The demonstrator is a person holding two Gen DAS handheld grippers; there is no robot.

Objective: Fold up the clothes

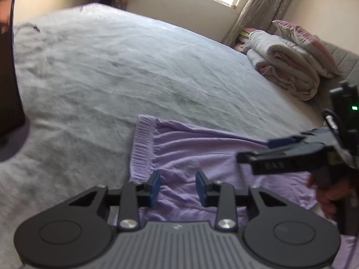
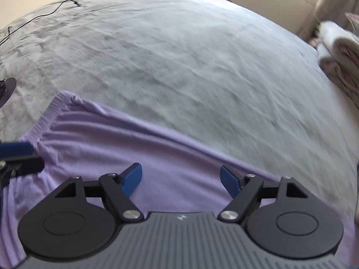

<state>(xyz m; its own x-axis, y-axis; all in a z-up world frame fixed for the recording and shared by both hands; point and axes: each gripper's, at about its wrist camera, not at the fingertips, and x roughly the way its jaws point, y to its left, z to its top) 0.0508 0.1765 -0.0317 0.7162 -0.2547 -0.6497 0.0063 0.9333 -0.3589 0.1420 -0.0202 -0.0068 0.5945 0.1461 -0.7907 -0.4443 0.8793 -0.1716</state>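
Observation:
A lilac garment [image 1: 190, 157] with a ribbed waistband [image 1: 142, 148] lies on the grey bed sheet [image 1: 101, 67]. My left gripper [image 1: 178, 188] is open, its blue pads just above the cloth beside the waistband, holding nothing. My right gripper [image 2: 181, 180] is open wide over the middle of the same garment [image 2: 157, 148], empty. The right gripper also shows in the left wrist view [image 1: 258, 152], reaching in from the right over the cloth. The left gripper's fingertip [image 2: 18, 149] shows at the left edge of the right wrist view by the waistband [image 2: 48, 116].
Folded white-and-pink quilts [image 1: 287, 67] and a pillow [image 1: 307, 44] are stacked at the bed's far right. A black cable [image 2: 40, 15] lies on the sheet far left. A dark object [image 1: 6, 67] stands at the left edge. A window and curtain [image 1: 253, 6] are beyond.

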